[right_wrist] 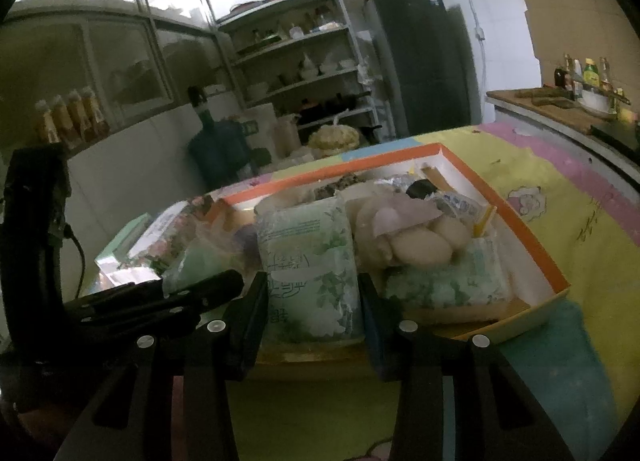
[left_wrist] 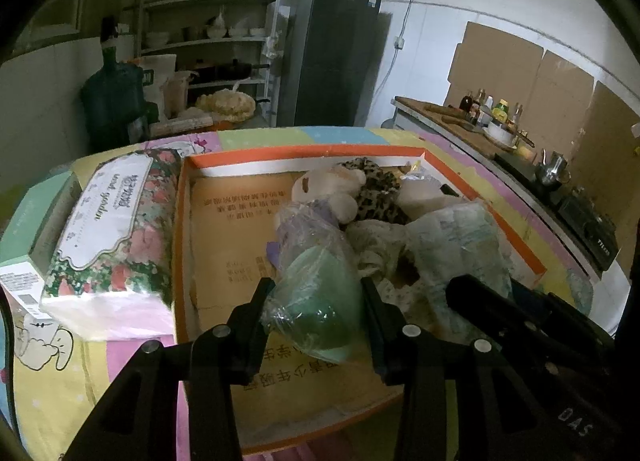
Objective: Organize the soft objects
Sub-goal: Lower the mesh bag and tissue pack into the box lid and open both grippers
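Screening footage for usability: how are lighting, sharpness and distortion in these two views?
Left wrist view: dim, fisheye-bent edges, dark vignette corners; floral tissue pack fairly sharp. Right wrist view: equally dim, softer; green-print tissue pack slightly blurred, orange box rim curved.

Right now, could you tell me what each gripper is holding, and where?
Left gripper: green item in a clear bag, by its sides. Right gripper: tissue pack, by its sides.

R gripper [right_wrist: 314, 301] clamps tissue pack [right_wrist: 308, 261] (over orange box [right_wrist: 532, 229]).
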`<state>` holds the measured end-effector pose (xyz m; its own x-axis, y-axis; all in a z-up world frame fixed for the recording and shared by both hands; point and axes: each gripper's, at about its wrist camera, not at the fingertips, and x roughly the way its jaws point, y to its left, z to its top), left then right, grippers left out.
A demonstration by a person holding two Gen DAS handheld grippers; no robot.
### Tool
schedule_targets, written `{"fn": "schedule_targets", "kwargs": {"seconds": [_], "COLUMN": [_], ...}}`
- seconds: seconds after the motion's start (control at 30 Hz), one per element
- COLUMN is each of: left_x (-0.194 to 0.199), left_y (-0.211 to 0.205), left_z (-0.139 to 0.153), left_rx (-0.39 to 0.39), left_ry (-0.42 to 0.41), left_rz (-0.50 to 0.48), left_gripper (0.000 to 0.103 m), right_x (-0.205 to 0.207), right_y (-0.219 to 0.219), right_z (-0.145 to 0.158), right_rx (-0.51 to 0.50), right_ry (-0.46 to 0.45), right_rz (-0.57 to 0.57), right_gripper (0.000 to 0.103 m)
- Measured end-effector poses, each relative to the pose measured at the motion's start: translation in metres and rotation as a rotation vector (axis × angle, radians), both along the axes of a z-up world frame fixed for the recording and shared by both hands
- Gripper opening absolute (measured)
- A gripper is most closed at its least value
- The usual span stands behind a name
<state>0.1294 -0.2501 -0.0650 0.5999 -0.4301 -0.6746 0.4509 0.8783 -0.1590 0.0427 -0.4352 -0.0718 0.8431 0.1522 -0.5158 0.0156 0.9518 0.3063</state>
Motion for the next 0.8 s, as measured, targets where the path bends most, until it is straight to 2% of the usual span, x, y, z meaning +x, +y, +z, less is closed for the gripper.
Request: {"fn": "schedule_targets", "kwargs": {"seconds": [0.37,0.63,0.8], "left_x": [0.004,0.006,0.002], "left_y": [-0.003,0.004,0.010], "left_z": [-0.009,-0.007,-0.003], "left_rx": [-0.008,-0.023,-0.027], "left_ry": [0.026,0.033,0.016], "left_rz": [-0.014,-0.003,0.003], "left_gripper": [0.044,0.057,0.058], "right_x": [0.007,0.009,0.007], "right_y": [0.004,0.003,0.000], "right_z": [-0.005,-0.003,0.000], "right_rx": [-0.017,0.000,0.015], "right_ry": [0.018,0.016,-0.003], "right_rz": [-0.004,-0.012,-0.015], "right_gripper": [0.045,0.047,0.057]}}
